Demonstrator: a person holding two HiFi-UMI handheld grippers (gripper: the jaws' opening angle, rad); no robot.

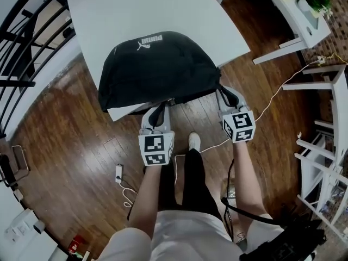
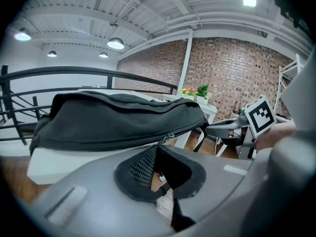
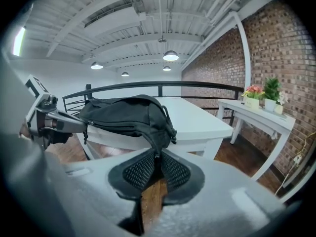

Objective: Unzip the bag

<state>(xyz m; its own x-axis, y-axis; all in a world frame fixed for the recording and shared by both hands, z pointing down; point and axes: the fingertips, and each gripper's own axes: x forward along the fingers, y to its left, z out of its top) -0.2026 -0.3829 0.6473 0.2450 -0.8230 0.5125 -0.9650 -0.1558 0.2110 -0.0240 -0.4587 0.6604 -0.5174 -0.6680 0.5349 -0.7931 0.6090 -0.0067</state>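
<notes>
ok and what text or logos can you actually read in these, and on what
"PUMA": white print, upside down in the head view, on the black bag.
Left marker cube and right marker cube: square patterns only, no words.
Nothing else legible.

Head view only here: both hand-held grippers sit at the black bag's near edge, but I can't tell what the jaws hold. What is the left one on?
Observer: The left hand-held gripper is shut on the zipper pull, right at the slider.
Operator: And the right one?
Observer: The right hand-held gripper pinches the end of the bag.
Operator: Is the zip open yet?
Observer: No, the zipper looks closed along that side.
</notes>
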